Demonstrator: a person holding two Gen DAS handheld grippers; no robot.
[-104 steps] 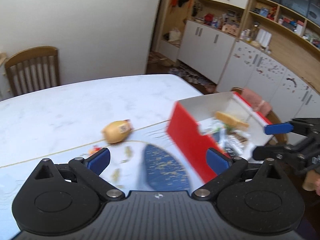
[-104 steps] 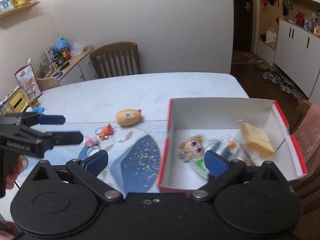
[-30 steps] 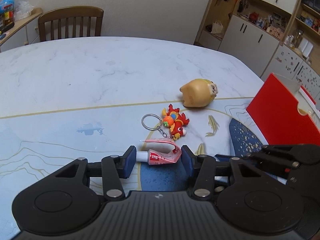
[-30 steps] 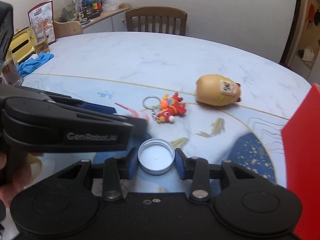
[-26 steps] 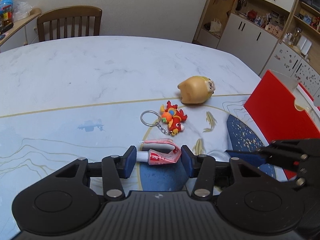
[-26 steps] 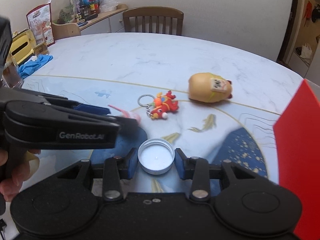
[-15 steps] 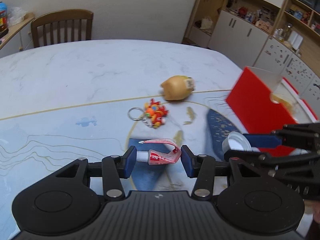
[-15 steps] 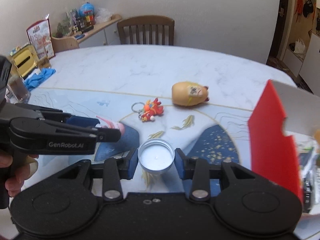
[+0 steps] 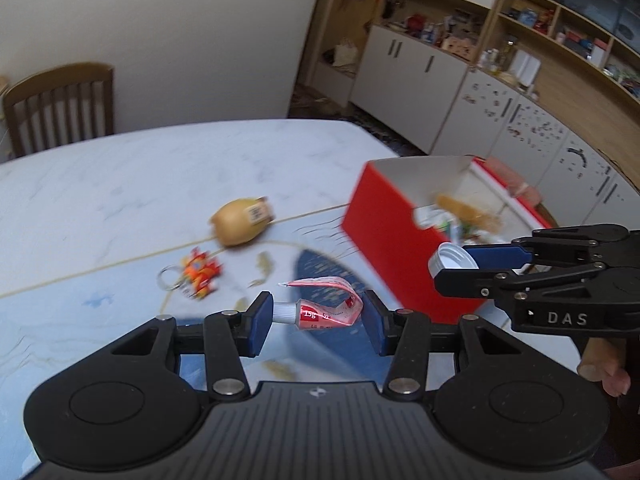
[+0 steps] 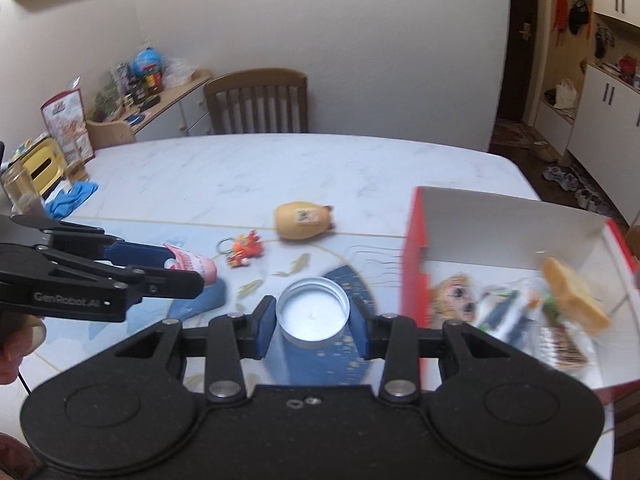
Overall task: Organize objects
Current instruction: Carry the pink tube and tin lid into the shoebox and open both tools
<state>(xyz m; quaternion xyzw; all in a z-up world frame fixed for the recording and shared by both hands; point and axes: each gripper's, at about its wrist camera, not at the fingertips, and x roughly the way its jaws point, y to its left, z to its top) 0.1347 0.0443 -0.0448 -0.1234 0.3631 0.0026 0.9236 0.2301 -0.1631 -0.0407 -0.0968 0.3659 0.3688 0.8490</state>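
We have the left claw (image 9: 316, 322) clenched on a small pink tube (image 9: 324, 309), held crosswise between its pads and lifted off the worktop (image 9: 120, 184). The right claw (image 10: 314, 322) grips a white cap (image 10: 313, 312) by its rim, open side facing up. Both loads hang in the air.

The red box (image 10: 414, 272) sits ahead and to the right of the right claw; from the left claw it lies ahead and right, beyond the other claw. Inside it we can make out a cartoon-face item (image 10: 454, 294), a tan wedge (image 10: 576, 296) and some wrappers, though blur keeps us from naming them surely.

We judge the job well along: several things are boxed and two more are in hand. Left on the worktop, ahead of both claws, are a yellow egg-shaped toy (image 10: 302, 220) and a red keychain (image 10: 244, 252), just nearer than the toy.
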